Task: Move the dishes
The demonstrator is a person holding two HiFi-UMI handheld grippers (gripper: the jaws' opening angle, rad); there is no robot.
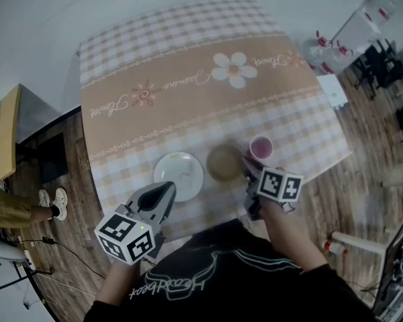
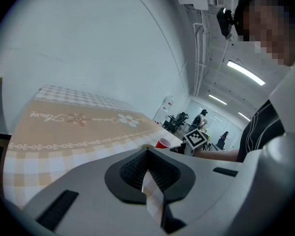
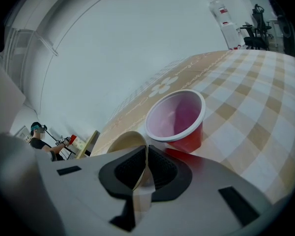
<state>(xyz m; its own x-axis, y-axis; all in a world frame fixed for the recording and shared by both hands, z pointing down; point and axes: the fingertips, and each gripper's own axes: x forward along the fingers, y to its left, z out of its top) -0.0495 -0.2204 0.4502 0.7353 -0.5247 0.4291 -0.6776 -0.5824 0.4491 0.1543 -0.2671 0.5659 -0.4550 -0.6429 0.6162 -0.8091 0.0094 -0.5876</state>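
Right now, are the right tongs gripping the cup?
No, the right tongs pinch the bowl rim; the cup stands beyond them.

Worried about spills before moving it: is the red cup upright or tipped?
Upright: the red cup stands on its base on the tablecloth, open rim up; nothing shows inside.

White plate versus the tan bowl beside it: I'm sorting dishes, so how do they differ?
The white plate is pale and wider; the tan bowl is brownish and smaller. The right gripper pinches the tan bowl's rim; whether the white plate is gripped is unclear. Both are round and sit on the checked tablecloth.
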